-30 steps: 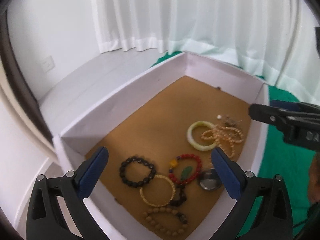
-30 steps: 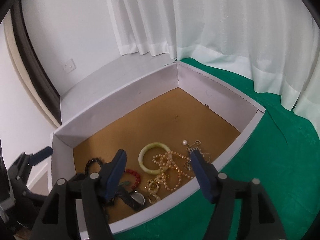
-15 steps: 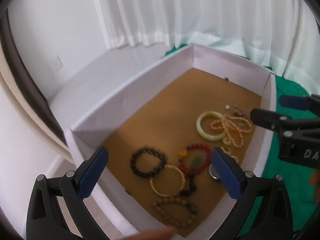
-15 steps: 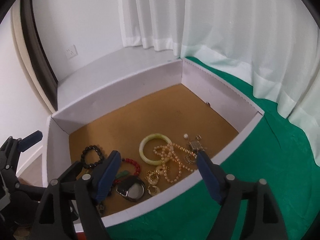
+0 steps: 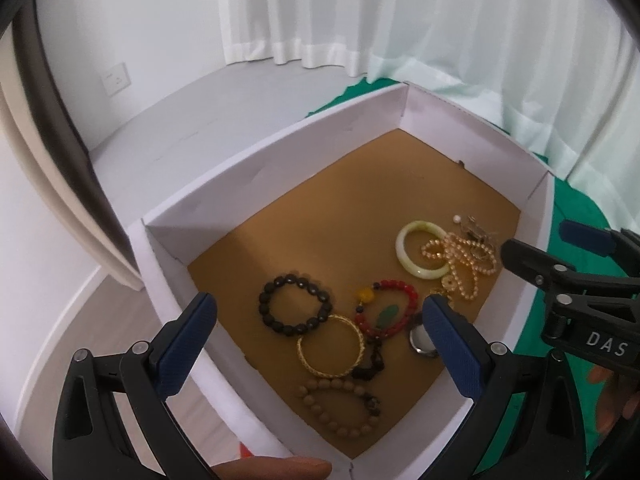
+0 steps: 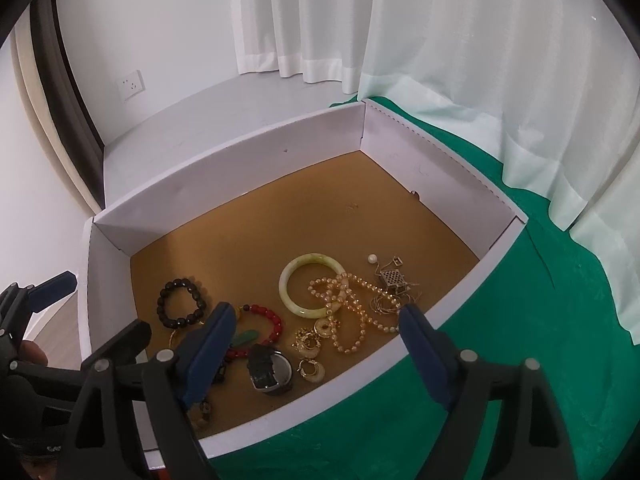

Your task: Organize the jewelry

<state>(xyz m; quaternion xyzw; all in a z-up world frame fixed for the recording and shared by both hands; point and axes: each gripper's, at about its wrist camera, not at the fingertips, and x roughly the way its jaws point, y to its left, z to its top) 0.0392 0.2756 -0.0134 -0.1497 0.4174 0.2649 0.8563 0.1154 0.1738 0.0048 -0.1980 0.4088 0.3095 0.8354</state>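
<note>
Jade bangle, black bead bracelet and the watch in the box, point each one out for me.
Jade bangle (image 6: pixel 286 286): right wrist view, on its left side.
Black bead bracelet (image 5: pixel 267 298): left wrist view, on the left beads.
Watch (image 6: pixel 279 369): right wrist view, on its round face.

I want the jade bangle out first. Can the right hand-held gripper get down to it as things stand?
Probably yes. The right hand-held gripper is opening, nothing between its fingers, and the box has no lid. The jade bangle lies flat, but the pearl necklace overlaps its near edge and might come along.
</note>
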